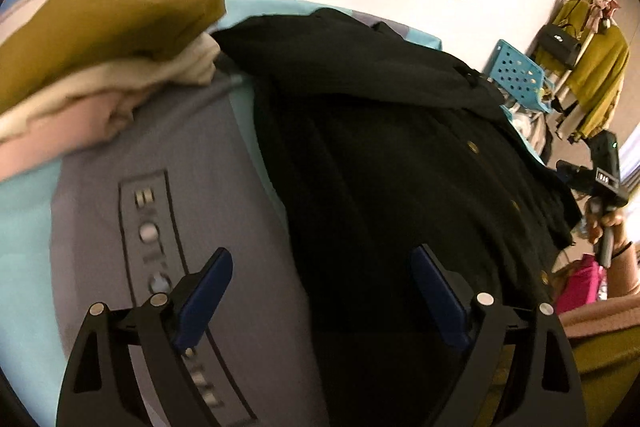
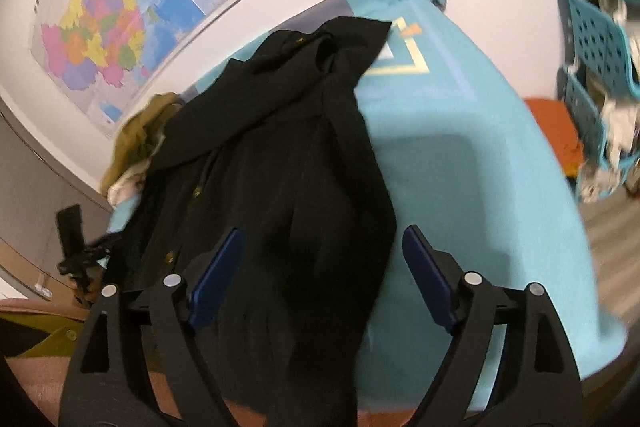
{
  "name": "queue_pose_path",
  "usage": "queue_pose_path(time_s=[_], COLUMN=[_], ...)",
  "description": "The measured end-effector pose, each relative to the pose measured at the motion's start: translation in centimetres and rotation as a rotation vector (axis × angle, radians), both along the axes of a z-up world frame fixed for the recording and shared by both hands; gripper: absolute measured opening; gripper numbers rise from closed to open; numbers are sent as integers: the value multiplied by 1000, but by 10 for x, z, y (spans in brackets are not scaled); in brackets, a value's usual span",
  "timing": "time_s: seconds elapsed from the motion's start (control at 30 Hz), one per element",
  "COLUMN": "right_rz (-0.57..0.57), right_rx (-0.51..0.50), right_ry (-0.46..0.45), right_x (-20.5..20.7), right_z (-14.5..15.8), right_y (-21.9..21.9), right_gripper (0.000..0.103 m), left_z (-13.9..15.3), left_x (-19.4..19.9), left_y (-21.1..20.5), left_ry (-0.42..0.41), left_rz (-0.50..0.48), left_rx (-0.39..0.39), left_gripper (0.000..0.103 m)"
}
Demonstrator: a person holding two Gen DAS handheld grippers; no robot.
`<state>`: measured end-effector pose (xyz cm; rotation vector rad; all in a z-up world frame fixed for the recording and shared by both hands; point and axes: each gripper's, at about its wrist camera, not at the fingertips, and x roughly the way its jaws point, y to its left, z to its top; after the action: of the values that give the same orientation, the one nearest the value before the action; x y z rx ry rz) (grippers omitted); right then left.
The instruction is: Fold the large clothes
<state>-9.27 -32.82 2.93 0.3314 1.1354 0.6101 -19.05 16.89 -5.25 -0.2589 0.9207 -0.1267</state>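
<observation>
Garment first: a black buttoned garment (image 1: 392,163) lies spread on the table's blue cloth (image 2: 460,163), its long axis running from the near edge, where both grippers hang, away toward the wall with the map (image 2: 100,27). Left gripper (image 1: 320,303) hovers with fingers spread wide and empty, its right blue pad (image 1: 436,295) over the dark fabric and its left one over the grey printed panel (image 1: 168,211) just beside the garment's left edge. Right gripper (image 2: 320,279) is released too, nothing between its pads, and the near hem falls straight between its fingers, so this one looks closer to a clean grab. A row of brass buttons (image 1: 474,147) runs along the garment's length, and the far end looks rumpled and partly doubled over. Beside the garment's far left corner sits a stack of folded clothes (image 1: 100,67), olive on top, cream and pink beneath, touching or nearly touching the black cloth; any fold swung that way risks dragging it. Right of the garment the cloth lies bare, and beyond the table edge stand perforated blue crates (image 2: 600,27), well apart. Judging by the flat, unfolded spread, folding is barely begun.
</observation>
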Motion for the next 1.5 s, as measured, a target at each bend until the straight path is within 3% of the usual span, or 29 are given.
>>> queue_pose_path(time_s=[0.13,0.43,0.53,0.73,0.83,1.0,1.03,1.07,1.1,1.13,1.2,1.23,1.27,1.5], right_rz=[0,92,104,138,131,143,133,125,116,103,100,101,99,86], right_rx=[61,96,98,160,135,107,110,112,120,131,168,202,231,350], right_ry=[27,47,37,46,45,16,18,24,33,61,85,90,89,-80], right_x=[-18,-36,-38,-42,-43,-47,-47,-47,-47,-46,-46,-46,-47,-63], right_z=[-5,-8,-8,-8,-10,-9,-10,-11,-12,-17,-22,-22,-20,41], right_y=[-8,4,8,8,8,15,15,15,14,13,12,11,10,8], right_gripper=[88,91,93,93,90,91,88,72,47,38,23,17,16,6], left_z=[-4,-8,-9,-10,-9,-8,-7,-7,-6,-6,-4,-1,2,45], left_x=[-8,-18,-17,-10,-6,-2,-2,-2,-1,-1,0,0,-1,-24], left_y=[-6,-37,-38,-29,-36,-59,-62,-64,-65,-64,-60,-56,-54,-28], left_ry=[32,59,60,70,78,84,81,76,74,77,81,78,67,-54], left_rz=[-37,-172,-177,-165,-169,-186,-175,-161,-134,-125,-99,-83,-76,-41], left_rx=[-79,-140,-163,-300,-257,-89,-62,-41,-16,-14,-27,-37,-56,-184], left_gripper=[88,96,96,96,96,95,88,81,67,60,28,14,7,3])
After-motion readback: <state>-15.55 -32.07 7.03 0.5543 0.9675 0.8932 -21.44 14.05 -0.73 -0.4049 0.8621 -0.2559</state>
